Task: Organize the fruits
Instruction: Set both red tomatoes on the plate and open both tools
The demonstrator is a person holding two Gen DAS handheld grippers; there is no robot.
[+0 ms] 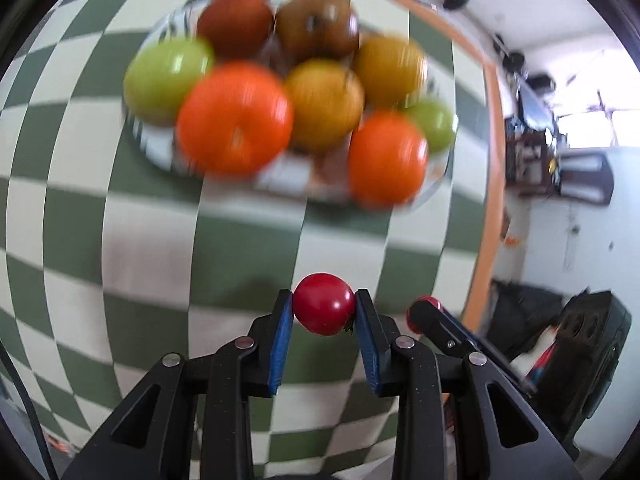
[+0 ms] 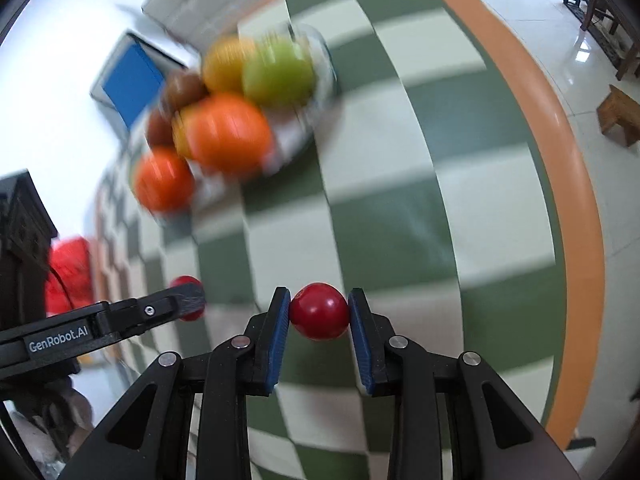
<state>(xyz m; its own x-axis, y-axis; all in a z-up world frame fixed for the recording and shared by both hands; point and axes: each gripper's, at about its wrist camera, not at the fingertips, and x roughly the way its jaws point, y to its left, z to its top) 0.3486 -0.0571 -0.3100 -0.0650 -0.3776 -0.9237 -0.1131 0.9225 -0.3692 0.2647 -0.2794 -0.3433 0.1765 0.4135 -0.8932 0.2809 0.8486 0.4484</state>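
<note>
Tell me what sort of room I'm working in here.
Probably a home dining area or a lab staged as one: a table with a green-checked cloth and orange rim, a plate piled with fruit, a tiled floor with a wooden stool.

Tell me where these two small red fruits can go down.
Bare checkered cloth lies between the plate and both tools, and in the right view runs to the orange table edge. The plate itself is crowded; only its near rim shows bare.
</note>
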